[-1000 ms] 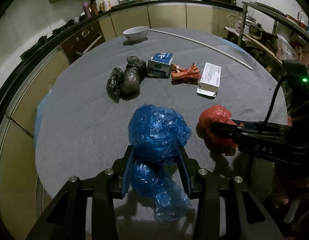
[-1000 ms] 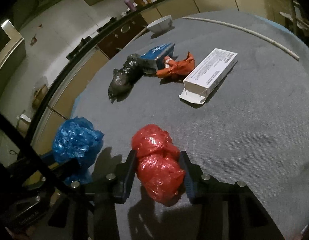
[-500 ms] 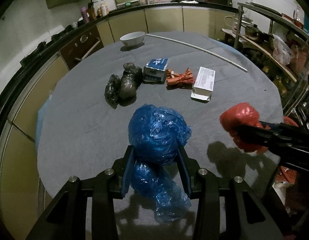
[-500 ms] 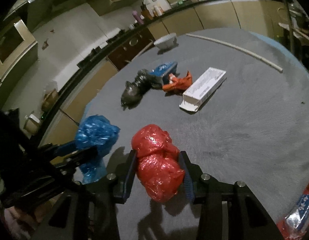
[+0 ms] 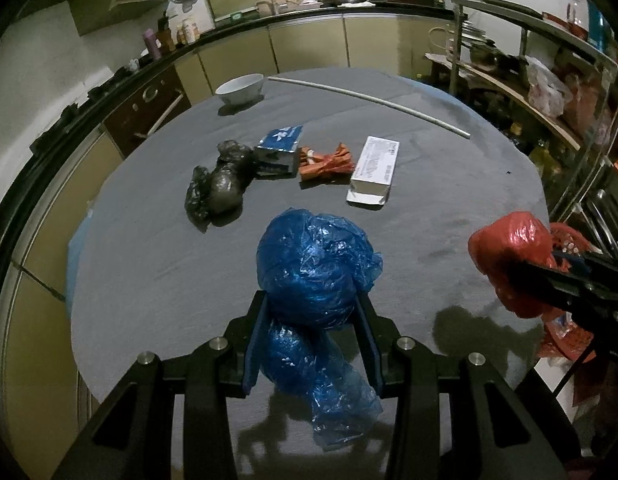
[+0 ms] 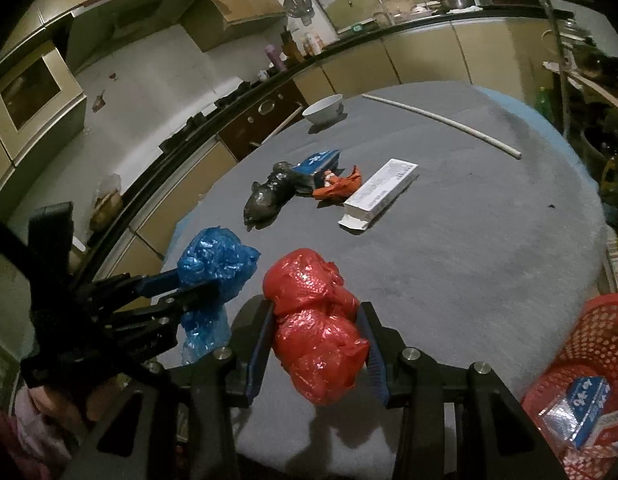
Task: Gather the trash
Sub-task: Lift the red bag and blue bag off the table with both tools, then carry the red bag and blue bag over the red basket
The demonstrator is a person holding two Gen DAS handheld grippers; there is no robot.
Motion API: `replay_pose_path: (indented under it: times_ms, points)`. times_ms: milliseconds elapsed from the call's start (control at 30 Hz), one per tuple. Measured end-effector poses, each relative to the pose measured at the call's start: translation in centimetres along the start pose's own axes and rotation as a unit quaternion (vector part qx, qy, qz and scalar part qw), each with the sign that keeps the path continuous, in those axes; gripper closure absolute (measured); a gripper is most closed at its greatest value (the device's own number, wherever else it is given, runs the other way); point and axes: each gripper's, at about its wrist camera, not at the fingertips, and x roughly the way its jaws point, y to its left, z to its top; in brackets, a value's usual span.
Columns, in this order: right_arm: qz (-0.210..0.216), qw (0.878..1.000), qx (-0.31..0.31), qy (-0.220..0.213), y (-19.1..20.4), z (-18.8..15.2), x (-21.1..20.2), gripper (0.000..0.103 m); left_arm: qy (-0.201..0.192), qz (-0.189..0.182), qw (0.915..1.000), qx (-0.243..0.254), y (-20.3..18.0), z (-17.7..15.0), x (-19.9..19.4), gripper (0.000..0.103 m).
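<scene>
My left gripper (image 5: 311, 316) is shut on a crumpled blue plastic bag (image 5: 313, 268), held above the near edge of the grey table (image 5: 157, 264); the same blue bag (image 6: 215, 266) shows at the left of the right wrist view. My right gripper (image 6: 317, 328) is shut on a crumpled red plastic bag (image 6: 315, 336), which shows as the red bag (image 5: 509, 252) at the table's right edge in the left wrist view. A red mesh basket (image 6: 589, 360) beside the table holds a blue-and-white packet. On the table lie a black bag (image 5: 217, 186), a blue box (image 5: 279, 150), an orange wrapper (image 5: 327, 164) and a white carton (image 5: 375, 170).
A white bowl (image 5: 241, 88) and a long white rod (image 5: 369, 98) lie at the table's far side. Kitchen counters curve behind it, and a cluttered metal rack (image 5: 549, 92) stands to the right. A hand (image 6: 49, 404) holds the left gripper's body.
Both grippers have lifted and drawn back from the table with their bags. The red bag has moved right, out over the table's edge toward the red basket, which has come into the right wrist view.
</scene>
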Motion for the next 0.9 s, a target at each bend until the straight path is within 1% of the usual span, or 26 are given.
replay_pose_path:
  times_ms: [400,900]
  points:
    - [-0.003,1.000,0.018,-0.015,-2.4,-1.0,-2.5,0.058,-0.005,-0.007,0.9992,0.039,-3.8,1.1,-0.3,0.059]
    - [-0.011,0.998,0.054,-0.039,-6.1,-2.0,-5.6,0.058,-0.011,-0.015,0.9954,0.094,-9.1,2.5,-0.7,0.059]
